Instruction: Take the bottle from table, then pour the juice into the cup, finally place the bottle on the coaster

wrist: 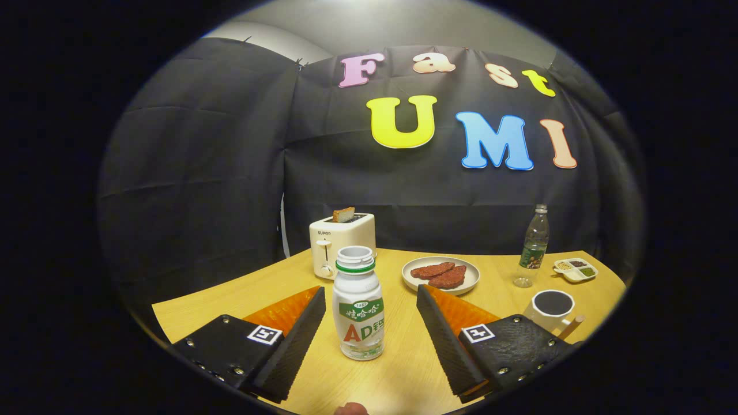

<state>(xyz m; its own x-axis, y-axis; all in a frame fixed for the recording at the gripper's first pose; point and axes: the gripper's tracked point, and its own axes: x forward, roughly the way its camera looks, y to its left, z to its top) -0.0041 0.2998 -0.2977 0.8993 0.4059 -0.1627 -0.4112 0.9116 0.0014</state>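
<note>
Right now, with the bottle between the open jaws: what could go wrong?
1. The bottle stands uncapped between the open gripper; an off-centre close might tip it and spill juice.
2. The cup sits close beside the right finger; a wide swing could knock it.
3. The plate lies just beyond; overshoot could bump it.

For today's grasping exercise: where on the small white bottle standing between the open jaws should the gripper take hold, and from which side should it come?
Grip the bottle at its straight labelled middle, below the narrower neck and open mouth. It stands upright on the table, so come level from the near side, as the gripper is now, its open jaws on either side of it and not touching. Keep it upright.
</note>
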